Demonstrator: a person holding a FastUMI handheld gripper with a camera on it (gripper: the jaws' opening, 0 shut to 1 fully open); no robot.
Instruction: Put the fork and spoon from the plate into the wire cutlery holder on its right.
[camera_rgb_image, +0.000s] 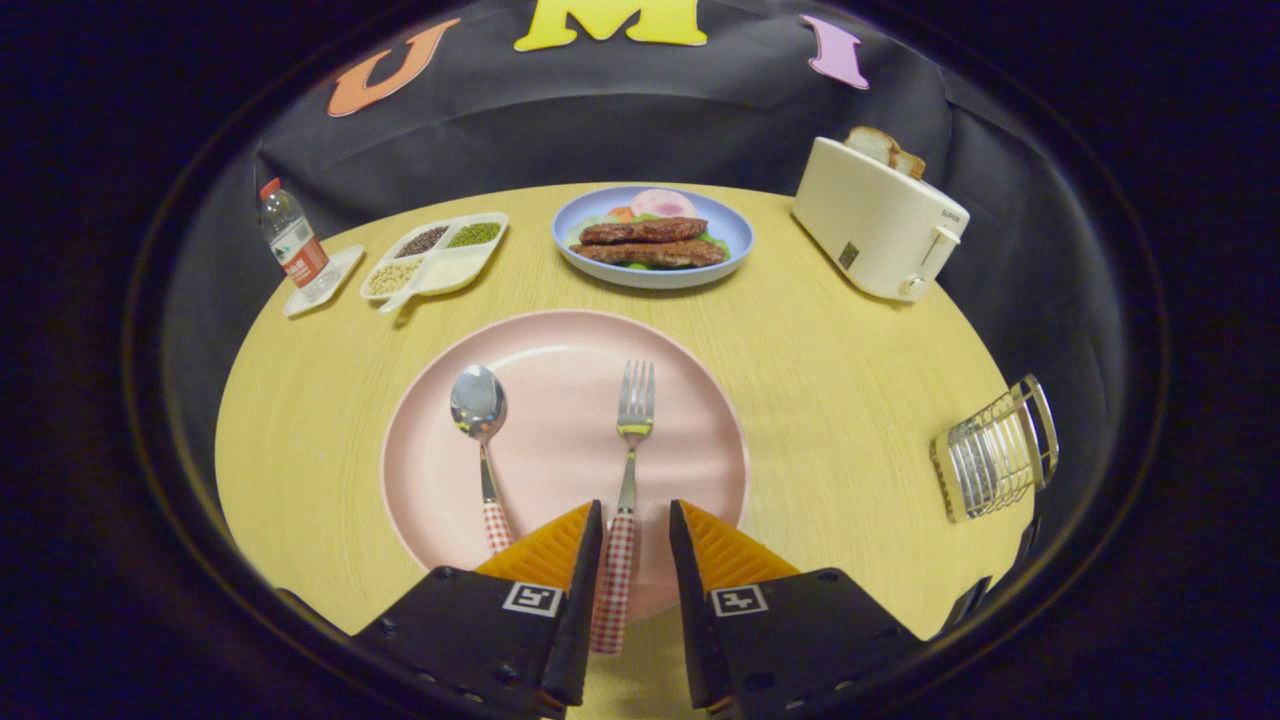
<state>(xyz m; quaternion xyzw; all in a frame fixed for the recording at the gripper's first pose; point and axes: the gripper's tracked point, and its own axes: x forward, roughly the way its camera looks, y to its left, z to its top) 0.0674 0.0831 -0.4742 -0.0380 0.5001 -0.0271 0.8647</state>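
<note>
- two fingers of the gripper (636, 530) stand partly open, with the fork's checked handle lying between them, not pressed by both.
- fork (630, 440) and spoon (480, 420) lie side by side on the pink plate (560, 335), spoon to the left.
- wire cutlery holder (990, 452) sits well to the plate's right on the yellow table (830, 400).

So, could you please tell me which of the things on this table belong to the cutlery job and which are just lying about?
Belong to the job:
fork, handle between the open fingers of the gripper
spoon
pink plate
wire cutlery holder

Just lying about:
toaster with bread
blue plate of food
divided tray
water bottle
</note>
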